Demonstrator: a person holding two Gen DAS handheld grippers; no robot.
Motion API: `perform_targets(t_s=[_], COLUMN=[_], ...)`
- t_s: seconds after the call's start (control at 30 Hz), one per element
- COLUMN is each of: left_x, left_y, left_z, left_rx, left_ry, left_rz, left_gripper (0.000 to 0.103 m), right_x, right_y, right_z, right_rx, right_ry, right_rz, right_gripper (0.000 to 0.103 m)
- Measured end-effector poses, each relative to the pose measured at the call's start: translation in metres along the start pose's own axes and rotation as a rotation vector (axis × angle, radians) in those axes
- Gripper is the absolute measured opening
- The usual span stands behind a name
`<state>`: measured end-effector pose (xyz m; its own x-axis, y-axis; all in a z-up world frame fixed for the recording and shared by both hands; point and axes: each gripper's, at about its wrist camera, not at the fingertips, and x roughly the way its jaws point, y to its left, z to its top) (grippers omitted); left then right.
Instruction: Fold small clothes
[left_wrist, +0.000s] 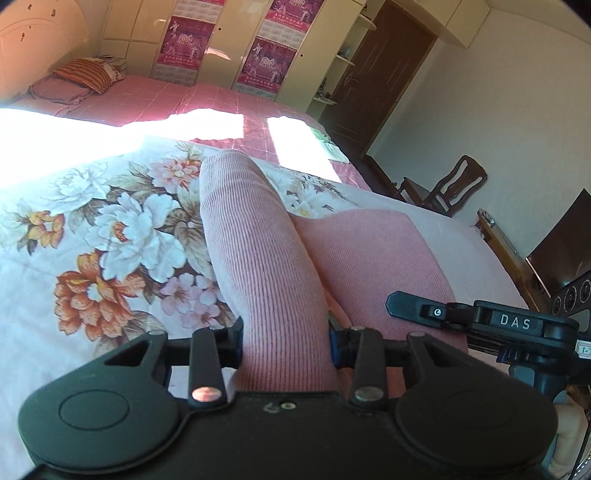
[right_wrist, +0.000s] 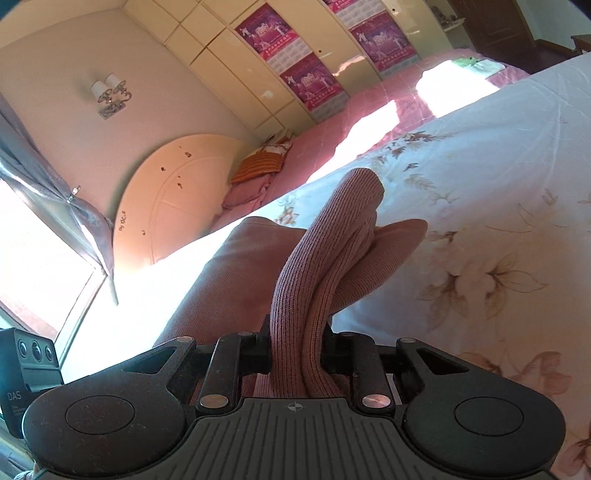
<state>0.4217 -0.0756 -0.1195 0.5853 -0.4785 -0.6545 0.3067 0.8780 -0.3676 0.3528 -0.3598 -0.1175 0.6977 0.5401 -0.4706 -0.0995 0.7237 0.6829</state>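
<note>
A pink ribbed knit garment (left_wrist: 251, 229) lies on the floral quilt (left_wrist: 110, 229). One long ribbed fold of it rises toward the camera into my left gripper (left_wrist: 284, 332), whose jaws are shut on the cloth. The body of the other gripper (left_wrist: 498, 325) shows at the right, over the garment's smoother part (left_wrist: 369, 251). In the right wrist view my right gripper (right_wrist: 295, 339) is shut on a bunched ribbed fold of the same garment (right_wrist: 332, 236). That fold is lifted off the quilt (right_wrist: 480, 184).
Beyond the quilt lies a pink checked sheet (left_wrist: 166, 99) with striped pillows (left_wrist: 88, 74) and small folded cloths (left_wrist: 332, 144) at the far corner. A wardrobe with posters (left_wrist: 266, 62) stands behind. A wooden chair (left_wrist: 450, 188) and a dark screen (left_wrist: 565, 240) stand right of the bed.
</note>
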Motion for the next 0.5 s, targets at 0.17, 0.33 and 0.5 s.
perform_targets(t_s=[0.17, 0.33, 0.5], left_x=[-0.048, -0.079, -0.089], left_y=[0.074, 0.152, 0.223], left_z=[0.015, 0.034, 0.054], left_rx=[0.009, 0.019, 0.031], left_ry=[-0.048, -0.067, -0.083], left_rz=[0.043, 0.069, 0.096], left_gripper=[0.037, 0.037, 0.036], right_x=[0.058, 0.125, 0.193], right_y=[0.069, 0.134, 0.175], right_z=[-0.015, -0.037, -0.055], right_rx=[-0.032, -0.039, -0.042], right_ry=[0.005, 0.011, 0.032], right_rz=[0.045, 0.051, 0.046], right_gripper=[0.021, 0.021, 0.021])
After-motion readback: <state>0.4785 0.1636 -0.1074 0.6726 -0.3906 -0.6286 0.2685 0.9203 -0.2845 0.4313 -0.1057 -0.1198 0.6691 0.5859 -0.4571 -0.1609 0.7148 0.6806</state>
